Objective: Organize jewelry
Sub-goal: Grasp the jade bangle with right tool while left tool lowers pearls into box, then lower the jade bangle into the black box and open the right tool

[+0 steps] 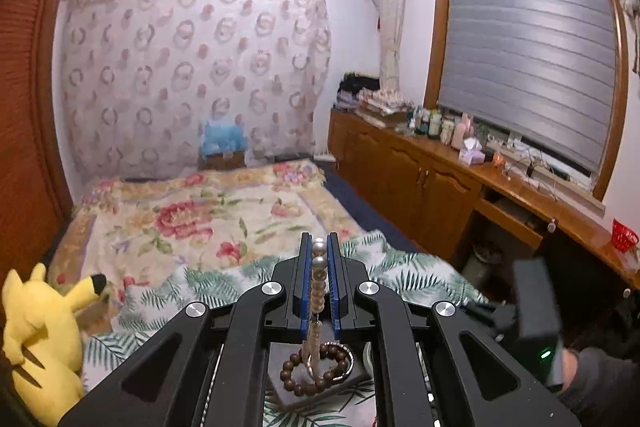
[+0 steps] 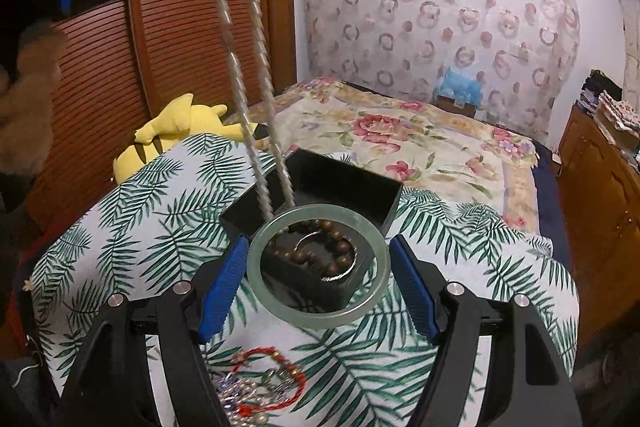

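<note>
**You hold a pearl strand in one tool and a jade-green bangle in the other, above a leaf-print cloth.**

Your left gripper [image 1: 319, 255] is pinched tight on a pearl necklace [image 2: 256, 67], round glossy beads hanging in two strands. Your right gripper [image 2: 318, 277], spread wide, clasps a smooth, translucent bangle [image 2: 318, 315] across its rim. At 6 o'clock lies a red cord bracelet [image 2: 272, 383]; at 12, a brown wooden bead bracelet [image 2: 340, 251] on a black block beside an open black box [image 2: 344, 183]. Beyond: fern-print cloth [image 2: 120, 227], floral bedspread [image 2: 400, 131], slatted wardrobe [image 2: 180, 27].
</note>
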